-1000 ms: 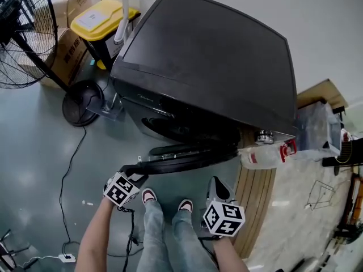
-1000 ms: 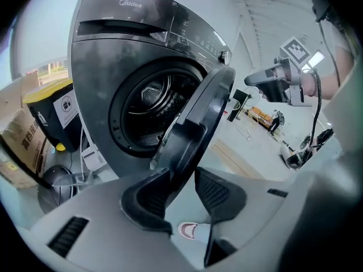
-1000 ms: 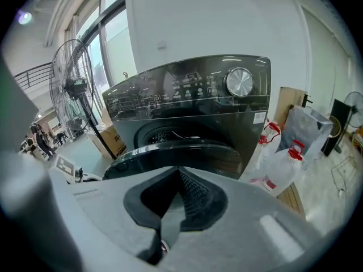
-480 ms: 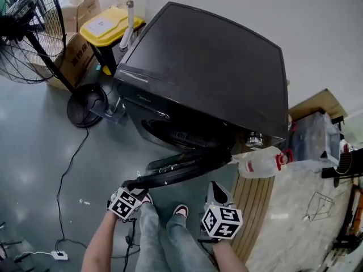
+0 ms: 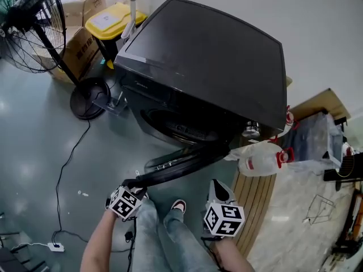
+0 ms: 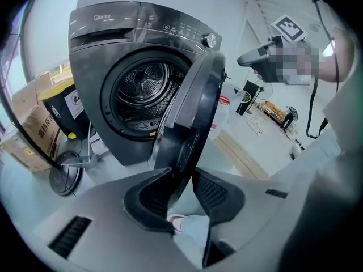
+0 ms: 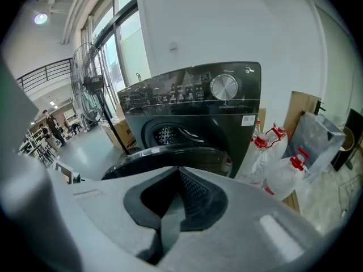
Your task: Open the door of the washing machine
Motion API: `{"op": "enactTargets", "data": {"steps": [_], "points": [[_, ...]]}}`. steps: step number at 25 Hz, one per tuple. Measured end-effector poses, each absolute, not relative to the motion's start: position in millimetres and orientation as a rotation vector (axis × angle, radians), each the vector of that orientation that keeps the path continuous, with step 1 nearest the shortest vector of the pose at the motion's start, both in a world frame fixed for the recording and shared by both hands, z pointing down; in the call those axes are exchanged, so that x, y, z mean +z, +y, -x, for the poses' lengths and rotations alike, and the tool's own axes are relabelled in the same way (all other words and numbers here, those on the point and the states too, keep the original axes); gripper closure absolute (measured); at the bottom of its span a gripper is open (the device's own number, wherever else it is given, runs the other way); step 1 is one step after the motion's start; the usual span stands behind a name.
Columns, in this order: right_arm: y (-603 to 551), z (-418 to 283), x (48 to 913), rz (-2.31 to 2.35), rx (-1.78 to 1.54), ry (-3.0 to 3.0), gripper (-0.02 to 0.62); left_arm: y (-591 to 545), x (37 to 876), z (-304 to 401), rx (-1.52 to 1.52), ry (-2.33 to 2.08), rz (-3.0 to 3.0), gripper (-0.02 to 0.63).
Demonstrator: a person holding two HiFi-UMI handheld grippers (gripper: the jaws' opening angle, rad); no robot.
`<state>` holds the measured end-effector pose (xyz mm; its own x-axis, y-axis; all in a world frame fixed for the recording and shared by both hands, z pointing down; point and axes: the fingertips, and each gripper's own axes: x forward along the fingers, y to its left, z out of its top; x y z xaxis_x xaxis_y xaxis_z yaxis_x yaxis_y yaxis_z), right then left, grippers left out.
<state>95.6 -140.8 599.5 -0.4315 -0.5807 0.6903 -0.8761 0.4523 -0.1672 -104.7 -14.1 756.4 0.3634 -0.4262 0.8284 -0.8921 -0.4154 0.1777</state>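
Observation:
The dark washing machine (image 5: 210, 55) stands with its round door (image 5: 187, 162) swung out to the front, and the drum opening (image 5: 176, 126) shows behind it. My left gripper (image 5: 138, 187) is at the door's free edge. In the left gripper view that door edge (image 6: 190, 112) runs down between the pads (image 6: 215, 194), and the jaws of my left gripper (image 6: 181, 177) are closing on it. My right gripper (image 5: 218, 188) hangs to the right of the door, apart from it. In the right gripper view, my right gripper (image 7: 177, 173) is shut with nothing between its pads, facing the door (image 7: 170, 154).
A standing fan (image 5: 28, 33), cardboard boxes (image 5: 79, 44) and a yellow-lidded bin (image 5: 110, 21) stand left of the machine. Plastic jugs (image 5: 258, 158) and wooden boards (image 5: 255, 208) sit at its right. A cable (image 5: 62, 174) crosses the floor. The person's shoe (image 5: 178, 207) is below the door.
The door has swung further out from the machine, showing more of the drum opening. My left gripper has stayed at the door's edge and moved with it. The right gripper shifted slightly.

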Motion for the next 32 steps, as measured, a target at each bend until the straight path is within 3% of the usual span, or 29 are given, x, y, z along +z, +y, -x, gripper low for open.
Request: {"op": "enactTargets", "data": {"steps": [14, 32], "points": [[-75.5, -117.6, 598.1, -1.456, 0.813, -2.01, 0.591, 29.4, 750.7, 65.0, 0.879, -1.157, -1.913, 0.497], [25.1, -184.6, 601.0, -1.799, 0.942, -1.791, 0.591, 85.3, 746.5, -20.8, 0.93, -0.872, -2.04, 0.495]]}}
